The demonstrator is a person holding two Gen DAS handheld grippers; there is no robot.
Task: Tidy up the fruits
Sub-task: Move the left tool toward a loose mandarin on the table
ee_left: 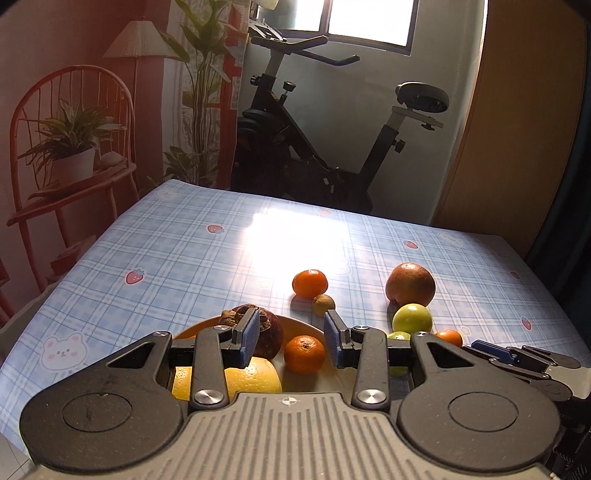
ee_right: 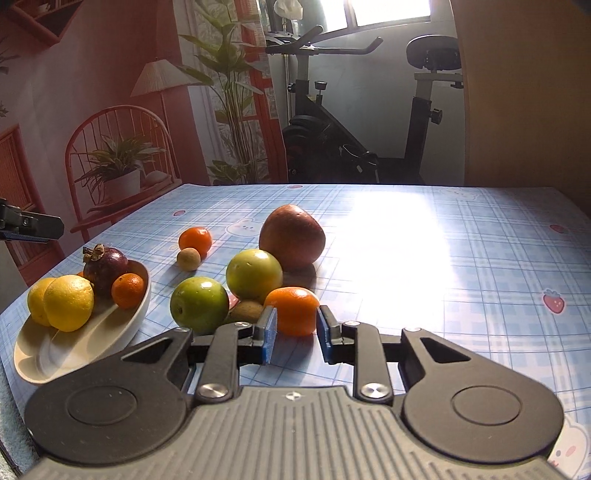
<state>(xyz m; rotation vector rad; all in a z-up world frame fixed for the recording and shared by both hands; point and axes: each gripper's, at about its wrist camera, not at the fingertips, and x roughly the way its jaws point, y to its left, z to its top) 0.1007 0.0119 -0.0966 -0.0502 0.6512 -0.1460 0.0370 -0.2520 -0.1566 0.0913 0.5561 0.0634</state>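
my right tongs are clamped on a small orange mandarin on the blue checked counter. my left tongs stand apart, empty, above the cream oval dish of fruit.

An exercise bike stands beyond the table's far edge at twelve o'clock, under a bright window; at ten o'clock a red chair holds a potted plant; a floor lamp rises behind it; tall leafy stalks stand at eleven o'clock; a checked tablecloth with strawberry prints covers the table.
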